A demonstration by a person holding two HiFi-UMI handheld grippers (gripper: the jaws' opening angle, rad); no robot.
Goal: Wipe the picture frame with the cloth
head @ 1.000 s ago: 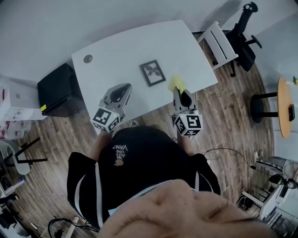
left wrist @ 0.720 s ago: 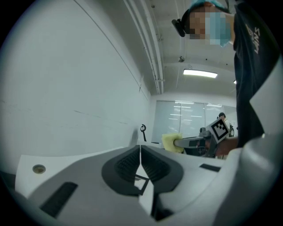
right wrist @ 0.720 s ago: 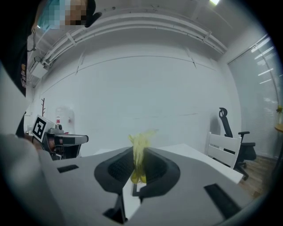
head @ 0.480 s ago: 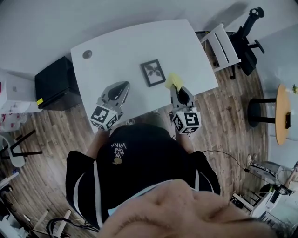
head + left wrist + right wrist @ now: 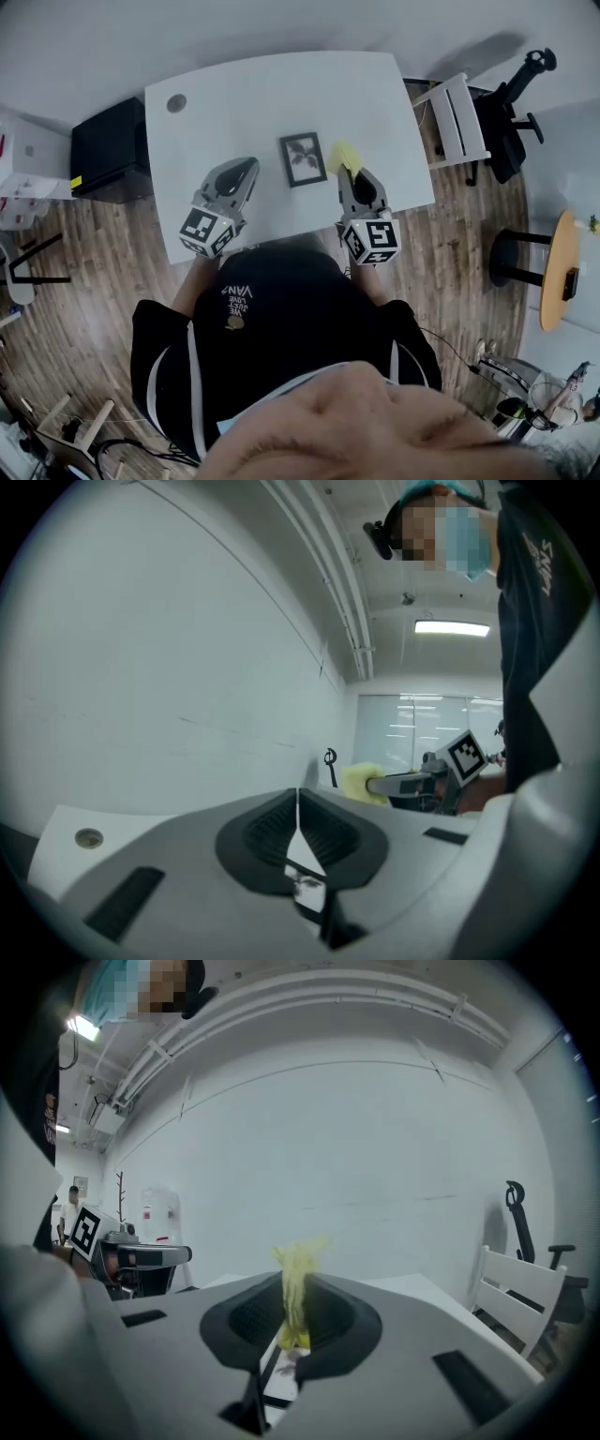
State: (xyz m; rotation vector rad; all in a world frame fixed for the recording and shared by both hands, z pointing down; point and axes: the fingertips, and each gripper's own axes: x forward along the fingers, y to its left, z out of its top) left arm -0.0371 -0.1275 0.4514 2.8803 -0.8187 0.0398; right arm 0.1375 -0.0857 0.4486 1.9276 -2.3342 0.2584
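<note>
- The wooden floor [image 5: 112, 281] goes all round the white counter [image 5: 234, 103], which takes the upper middle of the head view.
- The person [image 5: 281, 328], in a black shirt, stands at the near edge of the counter and holds one gripper in each hand.
- A black cabinet [image 5: 108, 150] stands on the floor at the left end of the counter. A white chair [image 5: 464, 117] and a black office chair [image 5: 516, 122] stand at the right end.
- A round wooden table [image 5: 553, 272] is well apart, at the right edge of the head view.
- The left gripper [image 5: 247, 169] is above the counter, to the left of the picture frame. In its own view the left gripper [image 5: 298, 803] has its jaws pressed together, only a thin line between them, and they hold nothing.
- The right gripper [image 5: 352, 175] is above the counter near the right side of the frame. In its own view the right gripper [image 5: 292, 1307] has its jaws closed tight on the cloth.
- The picture frame [image 5: 303, 159] lies flat on the counter between the two grippers, nearer to the right one. It is dark, with a pale picture of leaves inside.
- The cloth [image 5: 342, 157] is yellow and sticks out from the tips of the right gripper, just beside the right edge of the frame. I cannot tell if it touches the frame. From the right gripper view, the cloth [image 5: 298, 1269] stands up between the jaws as a crumpled strip.
- A small round grommet [image 5: 176, 103] sits in the far left corner of the counter.
</note>
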